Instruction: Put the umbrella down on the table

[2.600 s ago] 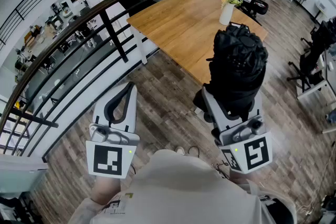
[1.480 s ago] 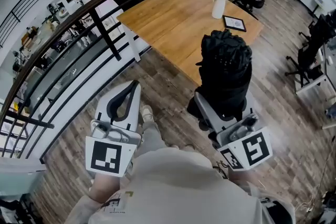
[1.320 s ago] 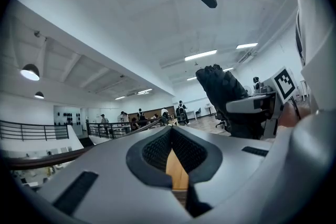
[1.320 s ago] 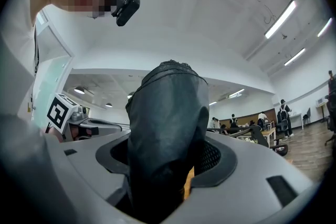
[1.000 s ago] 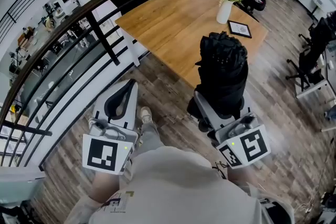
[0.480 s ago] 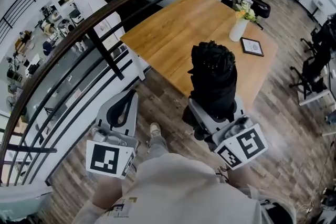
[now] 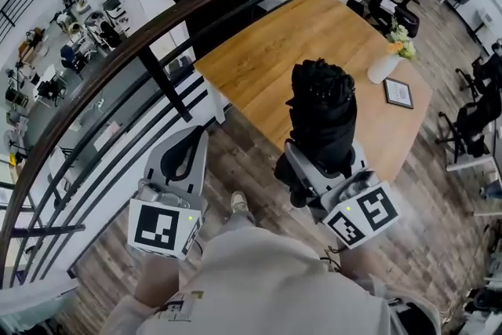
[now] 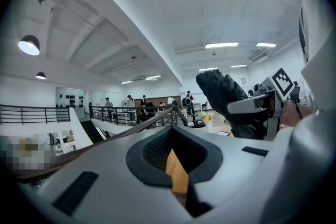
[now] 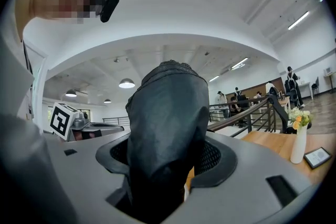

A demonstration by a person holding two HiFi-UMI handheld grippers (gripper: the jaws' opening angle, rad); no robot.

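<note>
A black folded umbrella [image 7: 321, 114] stands upright in my right gripper [image 7: 320, 162], which is shut on its lower part. It hangs above the near edge of the wooden table [image 7: 267, 55]. In the right gripper view the umbrella [image 9: 168, 123] fills the space between the jaws and hides the fingertips. My left gripper [image 7: 188, 147] is held over the floor left of the table, shut with nothing in it. The left gripper view shows the left gripper [image 8: 176, 157] with its jaws together, and the umbrella [image 8: 220, 94] off to the right.
A white vase with flowers [image 7: 388, 63] and a small framed picture [image 7: 398, 92] stand at the table's far right end. A dark curved railing [image 7: 157, 39] runs along the table's left, with a drop behind it. Office chairs [image 7: 471, 118] stand at the right.
The person has walked up to the table, so it now lies closer under the grippers. The umbrella stays upright in the right gripper. The left gripper has stayed shut and empty.
</note>
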